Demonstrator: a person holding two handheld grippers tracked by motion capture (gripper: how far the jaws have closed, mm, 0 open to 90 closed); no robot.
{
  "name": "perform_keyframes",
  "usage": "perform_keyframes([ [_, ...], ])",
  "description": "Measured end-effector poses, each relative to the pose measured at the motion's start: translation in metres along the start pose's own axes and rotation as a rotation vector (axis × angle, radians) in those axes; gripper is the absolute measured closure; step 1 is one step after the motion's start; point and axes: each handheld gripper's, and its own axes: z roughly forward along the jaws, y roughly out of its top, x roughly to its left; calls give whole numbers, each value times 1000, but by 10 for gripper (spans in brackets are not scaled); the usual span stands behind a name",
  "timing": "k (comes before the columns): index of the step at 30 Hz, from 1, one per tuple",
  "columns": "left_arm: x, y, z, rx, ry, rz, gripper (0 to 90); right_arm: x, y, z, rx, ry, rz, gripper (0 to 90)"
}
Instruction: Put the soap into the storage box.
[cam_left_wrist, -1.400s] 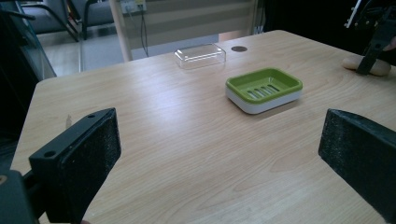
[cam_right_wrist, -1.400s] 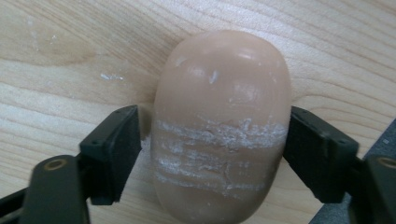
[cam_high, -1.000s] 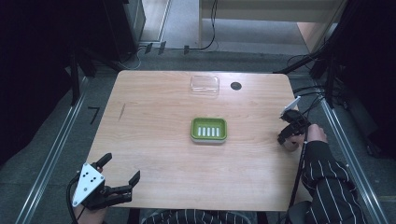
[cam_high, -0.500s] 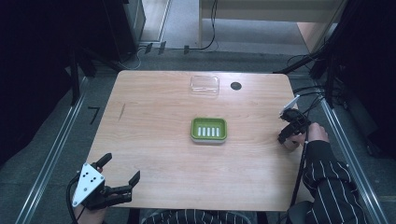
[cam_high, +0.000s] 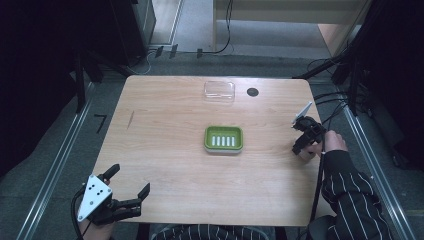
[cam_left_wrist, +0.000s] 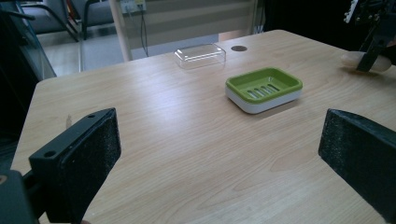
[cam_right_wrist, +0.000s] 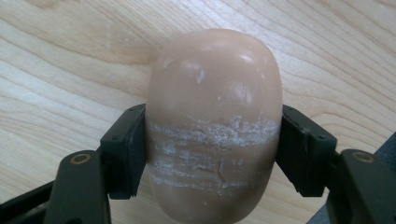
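A beige bar of soap (cam_right_wrist: 215, 93), its surface scuffed white, lies on the wooden table near the right edge. My right gripper (cam_right_wrist: 213, 149) is shut on it, one black pad on each long side. From above, that gripper (cam_high: 303, 146) points down at the table with a hand behind it. A green soap dish (cam_high: 223, 139) with a slotted floor sits empty at the table's middle. My left gripper (cam_high: 129, 180) hovers open at the near left corner, and nothing lies between its wide-apart pads (cam_left_wrist: 88, 154). The soap (cam_left_wrist: 349, 59) also appears far right in the left gripper view.
A clear plastic lid (cam_high: 219, 91) lies at the back of the table, beside a small black round hole (cam_high: 253, 92). A striped sleeve (cam_high: 350, 190) reaches in at the right. Bare wood (cam_high: 165, 150) stretches between the left gripper and the dish.
The right gripper has edged slightly to the left with the soap in its jaws. The left gripper has stayed where it was.
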Motion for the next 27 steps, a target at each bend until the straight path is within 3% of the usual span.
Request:
perform_keyframes([
  [27, 0, 0, 0, 3, 0, 1, 0, 46, 23, -9, 0, -2, -135, 336],
])
